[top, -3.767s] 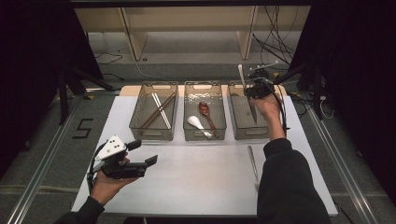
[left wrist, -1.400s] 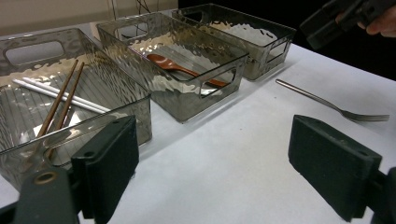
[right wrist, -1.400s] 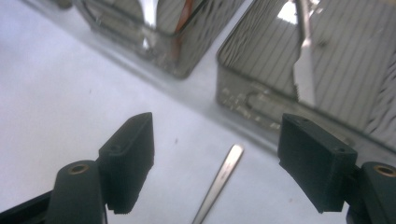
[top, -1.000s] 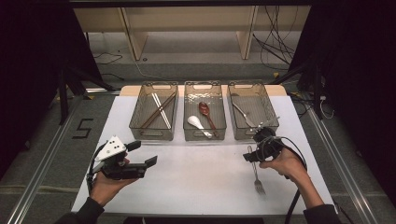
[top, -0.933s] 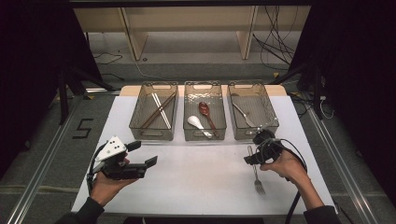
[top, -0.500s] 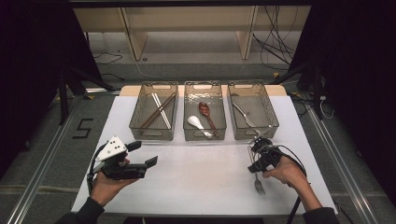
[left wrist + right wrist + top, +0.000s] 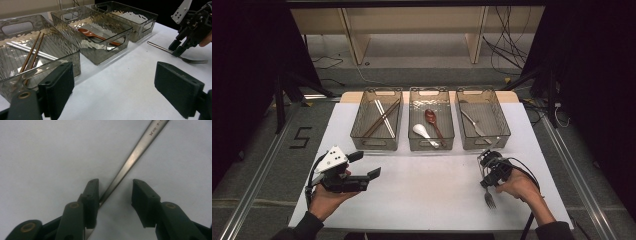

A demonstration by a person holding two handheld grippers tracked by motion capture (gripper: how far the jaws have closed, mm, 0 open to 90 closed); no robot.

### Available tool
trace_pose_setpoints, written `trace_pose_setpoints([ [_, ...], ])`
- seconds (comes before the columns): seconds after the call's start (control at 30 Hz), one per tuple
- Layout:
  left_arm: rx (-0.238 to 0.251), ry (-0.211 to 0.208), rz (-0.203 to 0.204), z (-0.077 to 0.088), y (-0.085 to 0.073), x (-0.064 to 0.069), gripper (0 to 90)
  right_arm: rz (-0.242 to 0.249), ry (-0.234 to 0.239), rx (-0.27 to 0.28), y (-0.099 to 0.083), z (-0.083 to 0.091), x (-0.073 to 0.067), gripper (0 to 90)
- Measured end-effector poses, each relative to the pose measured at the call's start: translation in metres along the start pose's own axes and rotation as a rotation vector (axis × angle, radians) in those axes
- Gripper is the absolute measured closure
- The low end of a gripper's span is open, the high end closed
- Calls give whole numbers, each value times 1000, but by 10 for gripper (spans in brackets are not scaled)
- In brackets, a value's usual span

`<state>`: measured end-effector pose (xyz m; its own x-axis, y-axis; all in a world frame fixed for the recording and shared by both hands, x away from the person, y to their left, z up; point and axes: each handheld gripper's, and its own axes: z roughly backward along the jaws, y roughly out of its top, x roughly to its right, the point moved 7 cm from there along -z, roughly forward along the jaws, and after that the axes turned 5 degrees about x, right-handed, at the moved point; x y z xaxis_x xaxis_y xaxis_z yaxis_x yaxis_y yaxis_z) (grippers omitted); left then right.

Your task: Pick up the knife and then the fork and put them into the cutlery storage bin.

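Observation:
A steel fork lies on the white table at the front right, tines toward the person. My right gripper points down over its handle. Its jaws have just been closing and stand half apart, with the handle between them. The handle lies against one pad and clear of the other, so nothing is gripped. My left gripper hovers at the front left, held level and open with nothing in it. The left gripper view has the fork and the right gripper at its far right.
Three clear bins stand in a row at the back. The left bin holds chopsticks, the middle bin a brown spoon and a white spoon, and the right bin another fork.
My right gripper came from the right bin to the front right, sank onto the fork on the table, and its jaws narrowed around the handle. The left gripper kept still.

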<state>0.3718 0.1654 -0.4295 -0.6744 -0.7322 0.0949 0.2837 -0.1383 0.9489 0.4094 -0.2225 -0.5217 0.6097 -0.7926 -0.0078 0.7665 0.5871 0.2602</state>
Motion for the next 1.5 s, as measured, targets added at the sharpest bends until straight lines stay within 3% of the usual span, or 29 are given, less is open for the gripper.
trace_pose_setpoints([
  [0.1, 0, 0, 0, 0, 0, 0, 158, 28, 2, -4, 0, 0, -1, 630],
  [0.33, 1, 1, 0, 0, 0, 0, 159, 41, 0, -23, 0, 0, -2, 685],
  [0.63, 0, 2, 1, 0, 0, 0, 158, 86, 2, -26, 0, -1, -2, 848],
  [1.03, 0, 2, 0, 0, 0, -1, 158, 140, -13, -18, 1, 1, -3, 860],
  [1.5, 1, 3, 1, 0, 0, -1, 158, 126, -24, 72, 8, 23, 3, 860],
])
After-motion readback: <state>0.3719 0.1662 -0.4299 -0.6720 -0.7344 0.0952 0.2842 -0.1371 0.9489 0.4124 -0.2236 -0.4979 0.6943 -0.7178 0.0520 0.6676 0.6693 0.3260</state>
